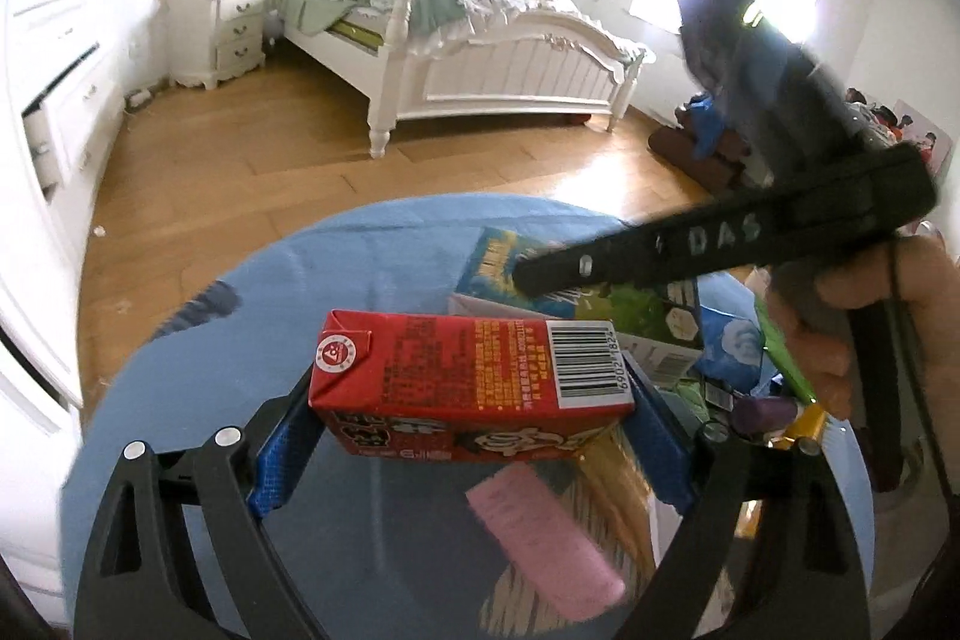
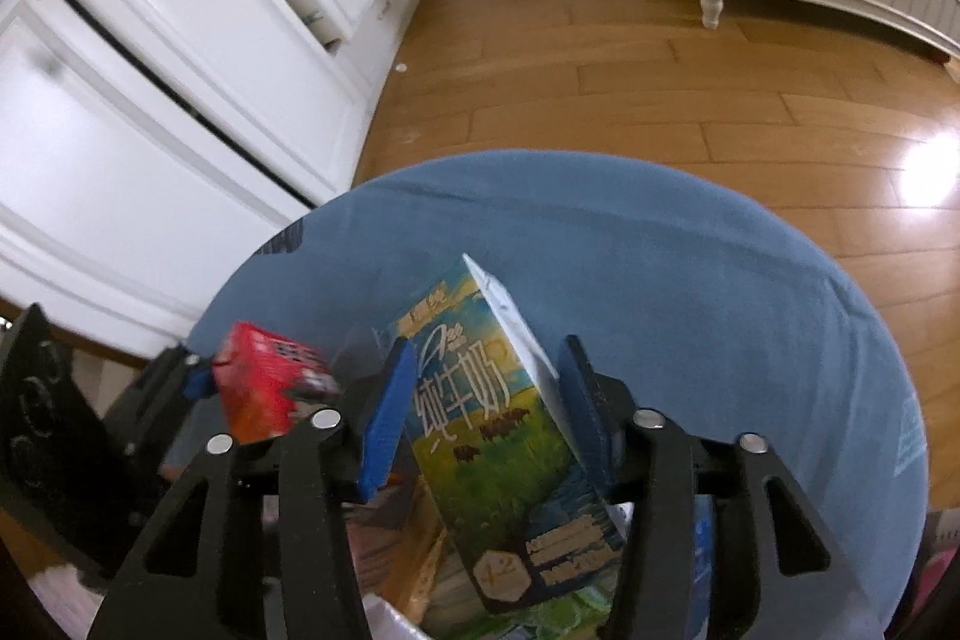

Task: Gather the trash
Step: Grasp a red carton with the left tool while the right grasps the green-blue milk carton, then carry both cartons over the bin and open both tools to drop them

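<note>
Two cartons, one between each pair of my tongs, above the blue cloth-covered table.

My left gripper [image 1: 474, 436] has the red carton [image 1: 468, 370] lying crosswise between its blue pads, long axis running pad to pad, folded top toward the left pad and barcode end toward the right; the pads look to be touching its two ends, so I judge it pinched end to end, spread wide to fit. My right gripper [image 2: 486, 418] straddles the milk carton [image 2: 504, 436], which stands tilted, its long axis running away from me with the white folded top pointing up and outward over the blue cloth [image 2: 690, 280]; both pads sit against its side faces, so I read it as gripped across its narrow width. The right gripper is nearer the litter pile [image 1: 738, 388], which lies to the right of my left one.
</note>
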Demonstrator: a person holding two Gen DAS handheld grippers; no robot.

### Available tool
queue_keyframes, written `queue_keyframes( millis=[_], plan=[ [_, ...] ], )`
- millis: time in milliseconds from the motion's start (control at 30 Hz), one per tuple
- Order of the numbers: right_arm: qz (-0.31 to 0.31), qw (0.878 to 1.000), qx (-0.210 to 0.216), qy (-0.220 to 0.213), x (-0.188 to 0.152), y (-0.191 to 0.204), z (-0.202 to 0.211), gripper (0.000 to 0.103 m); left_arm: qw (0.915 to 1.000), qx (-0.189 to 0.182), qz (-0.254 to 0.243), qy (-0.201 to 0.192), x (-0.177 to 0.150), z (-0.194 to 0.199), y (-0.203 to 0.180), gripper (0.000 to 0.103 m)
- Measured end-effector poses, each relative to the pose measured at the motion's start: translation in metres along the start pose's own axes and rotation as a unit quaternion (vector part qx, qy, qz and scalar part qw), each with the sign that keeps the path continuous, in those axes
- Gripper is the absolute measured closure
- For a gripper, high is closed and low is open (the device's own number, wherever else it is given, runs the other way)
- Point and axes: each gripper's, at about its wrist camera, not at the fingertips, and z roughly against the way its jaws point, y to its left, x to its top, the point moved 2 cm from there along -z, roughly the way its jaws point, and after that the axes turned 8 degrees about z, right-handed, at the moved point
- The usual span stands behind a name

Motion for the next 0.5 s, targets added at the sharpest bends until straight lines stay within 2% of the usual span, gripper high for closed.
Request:
queue_keyframes(
  millis=[33, 100, 133, 200, 267, 333, 433, 500],
  plan=[
    [0.011, 1.000, -0.010, 0.005, -0.001, 0.004, -0.004, 0.032, 1.0000, 0.002, 0.000, -0.006, 0.000, 0.006, 0.001, 0.015],
    [0.024, 0.999, -0.020, 0.009, -0.004, 0.012, -0.009, 0.030, 0.9998, 0.012, 0.001, -0.015, -0.002, 0.018, 0.006, 0.014],
    [0.029, 0.999, -0.020, 0.007, -0.005, 0.015, -0.011, 0.031, 0.9998, 0.013, 0.001, -0.014, -0.005, 0.022, 0.009, 0.014],
    [0.054, 0.997, -0.059, 0.009, -0.008, 0.021, -0.015, 0.047, 0.9998, 0.013, 0.005, -0.015, -0.009, 0.027, 0.012, 0.014],
    [0.058, 0.996, -0.061, -0.003, -0.013, 0.023, -0.012, 0.049, 0.9998, 0.013, 0.006, -0.014, -0.009, 0.030, 0.015, 0.014],
    [0.054, 0.996, -0.060, -0.030, -0.019, 0.025, 0.000, 0.050, 0.9997, 0.012, 0.007, -0.018, -0.008, 0.033, 0.015, 0.014],
    [0.028, 0.990, -0.052, -0.129, -0.037, 0.020, 0.053, 0.050, 0.9997, 0.004, 0.002, -0.025, -0.005, 0.038, 0.010, 0.014],
    [0.011, 0.979, -0.057, -0.197, -0.056, 0.016, 0.094, 0.050, 0.9994, -0.008, -0.008, -0.034, -0.004, 0.044, -0.002, 0.014]
  ],
)
